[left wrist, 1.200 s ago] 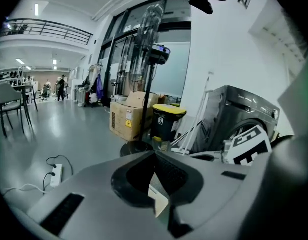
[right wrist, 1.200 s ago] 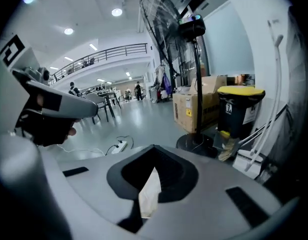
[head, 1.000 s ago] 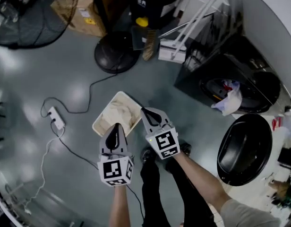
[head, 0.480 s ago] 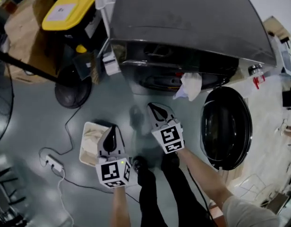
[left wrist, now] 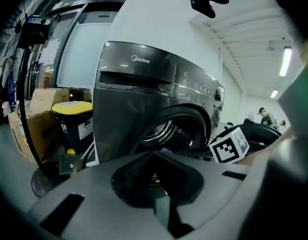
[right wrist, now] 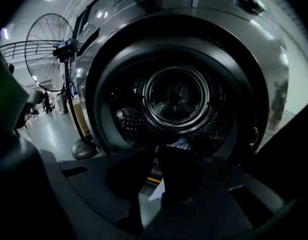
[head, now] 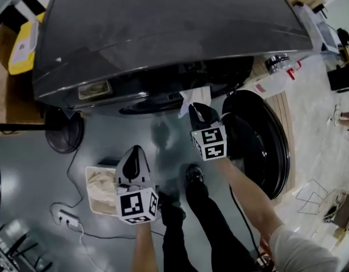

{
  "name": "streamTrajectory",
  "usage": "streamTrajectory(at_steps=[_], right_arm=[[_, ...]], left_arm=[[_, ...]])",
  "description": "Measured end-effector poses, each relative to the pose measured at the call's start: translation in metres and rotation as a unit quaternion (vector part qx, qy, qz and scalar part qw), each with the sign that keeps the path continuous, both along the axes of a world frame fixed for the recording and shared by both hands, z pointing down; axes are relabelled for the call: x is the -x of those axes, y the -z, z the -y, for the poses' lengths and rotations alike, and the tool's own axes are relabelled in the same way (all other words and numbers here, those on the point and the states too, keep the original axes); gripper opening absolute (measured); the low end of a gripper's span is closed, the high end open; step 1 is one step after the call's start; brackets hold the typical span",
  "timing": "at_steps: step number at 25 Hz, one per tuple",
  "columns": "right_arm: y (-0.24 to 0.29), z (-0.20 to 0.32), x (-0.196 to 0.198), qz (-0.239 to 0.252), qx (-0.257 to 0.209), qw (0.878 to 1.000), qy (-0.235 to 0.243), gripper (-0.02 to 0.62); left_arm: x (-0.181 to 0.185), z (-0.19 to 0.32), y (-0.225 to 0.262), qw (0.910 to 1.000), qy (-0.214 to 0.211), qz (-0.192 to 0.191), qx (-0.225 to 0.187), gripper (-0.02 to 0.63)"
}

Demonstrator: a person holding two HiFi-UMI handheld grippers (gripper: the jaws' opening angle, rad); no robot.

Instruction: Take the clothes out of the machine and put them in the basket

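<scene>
Both pairs of jaws are together, empty. White cloth (head: 190,97) hangs at the machine (head: 163,33) mouth, just beyond the right gripper (head: 198,111): part its jaws, then pinch a thick fold. Left gripper (head: 135,153) hovers beside the basket (head: 90,187).

The right claw (head: 197,109) hides most of the pale cloth (head: 188,98).

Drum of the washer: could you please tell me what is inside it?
A pale cloth lies at the front lip; the drum's back wall looks bare. The right gripper covers its floor.
</scene>
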State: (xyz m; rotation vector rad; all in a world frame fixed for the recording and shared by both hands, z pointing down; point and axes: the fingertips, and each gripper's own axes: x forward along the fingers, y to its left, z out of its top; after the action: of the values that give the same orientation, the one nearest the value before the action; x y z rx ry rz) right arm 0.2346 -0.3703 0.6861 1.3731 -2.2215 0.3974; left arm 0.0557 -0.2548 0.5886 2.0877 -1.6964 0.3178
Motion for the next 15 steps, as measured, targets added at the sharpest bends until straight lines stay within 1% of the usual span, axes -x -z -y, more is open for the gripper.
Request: streamTrajectory(at_steps=[1, 2, 3, 5, 7, 8, 10, 13, 15], right_arm=[[-0.008, 0.004, -0.008, -0.001, 0.003, 1.0, -0.008, 0.035], [-0.017, 0.008, -0.014, -0.002, 0.006, 1.0, -0.016, 0.057], [-0.026, 0.012, -0.019, -0.003, 0.006, 1.0, -0.024, 0.132], [-0.043, 0.022, -0.026, 0.001, 0.001, 0.999, -0.04, 0.216], [-0.062, 0.03, -0.031, 0.007, 0.0, 0.998, -0.057, 0.316], [-0.073, 0.035, -0.033, 0.008, 0.002, 0.998, -0.065, 0.35], [-0.094, 0.045, -0.039, 0.01, 0.008, 0.997, -0.079, 0.382], [-0.123, 0.06, -0.051, 0.023, 0.023, 0.994, -0.108, 0.403], [-0.139, 0.07, -0.057, 0.021, 0.025, 0.991, -0.127, 0.423]], left_arm=[[-0.005, 0.003, -0.004, 1.0, -0.006, 0.001, -0.004, 0.018], [-0.009, 0.005, -0.01, 0.9999, -0.013, 0.003, -0.008, 0.018], [-0.012, 0.007, -0.015, 0.9997, -0.02, 0.005, -0.012, 0.018], [-0.015, 0.01, -0.029, 0.9993, -0.03, 0.009, -0.02, 0.018], [-0.015, 0.008, -0.045, 0.999, -0.037, 0.011, -0.024, 0.018], [-0.015, 0.006, -0.054, 0.9988, -0.039, 0.013, -0.024, 0.018], [-0.013, 0.003, -0.074, 0.9985, -0.046, 0.018, -0.024, 0.018], [-0.009, -0.002, -0.102, 0.9982, -0.051, 0.024, -0.02, 0.018], [-0.006, -0.002, -0.118, 0.9983, -0.051, 0.022, -0.018, 0.018]])
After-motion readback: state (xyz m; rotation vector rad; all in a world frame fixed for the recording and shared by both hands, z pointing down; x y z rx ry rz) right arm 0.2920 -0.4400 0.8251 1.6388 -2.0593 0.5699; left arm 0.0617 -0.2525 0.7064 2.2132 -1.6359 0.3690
